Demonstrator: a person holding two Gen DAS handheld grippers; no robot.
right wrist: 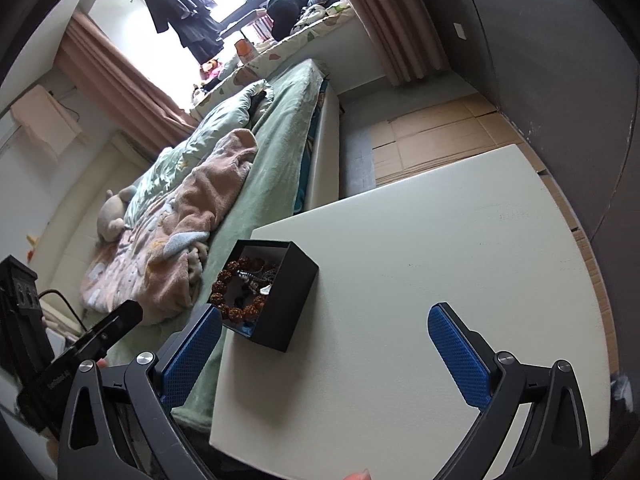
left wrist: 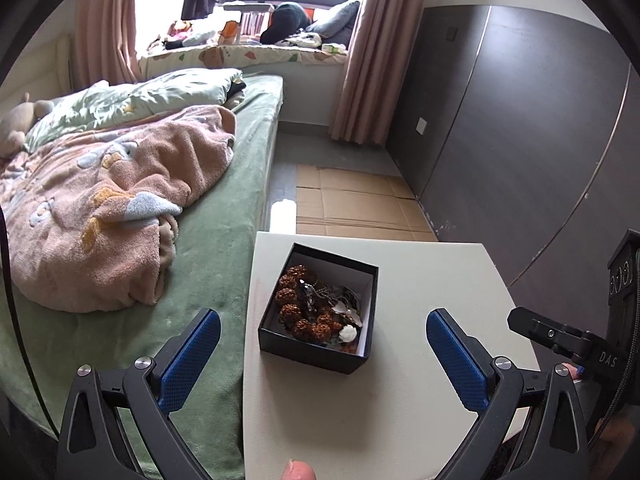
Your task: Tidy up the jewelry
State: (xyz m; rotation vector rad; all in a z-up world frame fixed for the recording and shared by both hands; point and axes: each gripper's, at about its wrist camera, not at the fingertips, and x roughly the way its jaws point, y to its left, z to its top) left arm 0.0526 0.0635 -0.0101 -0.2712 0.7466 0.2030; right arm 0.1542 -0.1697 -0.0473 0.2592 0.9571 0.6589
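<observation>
A black open box [left wrist: 320, 354] stands on the white table [left wrist: 420, 400]. It holds a bracelet of brown knobbly beads [left wrist: 304, 322], silvery chains [left wrist: 324, 292] and a white flower piece [left wrist: 347, 334]. My left gripper [left wrist: 323, 322] hovers just in front of the box, jaws wide open and empty. The right wrist view has the same box [right wrist: 280, 316] at the table's left edge, the brown beads [right wrist: 230, 300] inside. My right gripper [right wrist: 325, 322] stands wide open over the bare tabletop [right wrist: 420, 280], to the right of the box, holding nothing.
A bed [left wrist: 208, 248] with a pink blanket [left wrist: 100, 208] lies left of the table. Flattened cardboard [left wrist: 352, 200] covers the floor beyond it. A dark wardrobe [left wrist: 540, 120] runs along the right. A fingertip [left wrist: 298, 472] shows at the bottom edge.
</observation>
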